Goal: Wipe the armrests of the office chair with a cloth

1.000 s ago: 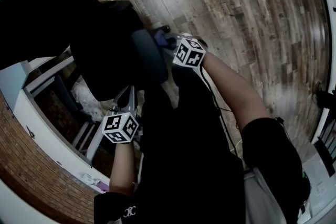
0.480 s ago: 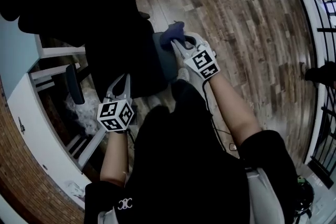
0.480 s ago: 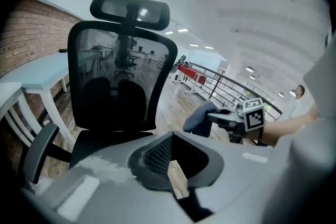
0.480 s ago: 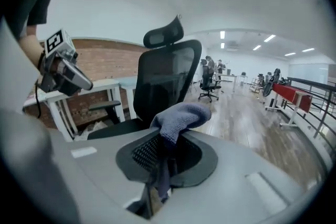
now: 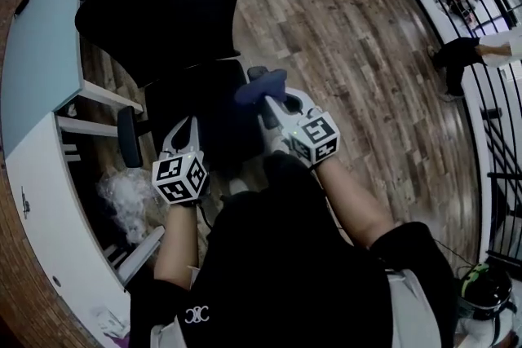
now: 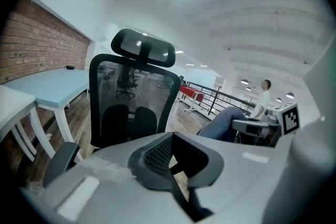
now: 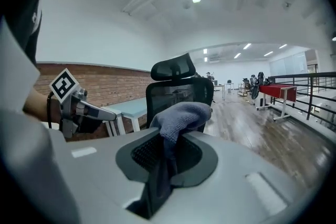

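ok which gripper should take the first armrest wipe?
Right. The right gripper is shut on the cloth and is held close to the office chair. The left gripper is shut on nothing, so it has nothing to wipe with.

wood floor (image 5: 367,53), brick wall (image 6: 37,44), pale blue desk (image 5: 33,69).

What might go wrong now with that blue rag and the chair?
The cloth is pinched by just a fold in the right gripper, so it might slip out while rubbing an armrest. The left gripper is shut on nothing, so the office chair may turn away when pushed.
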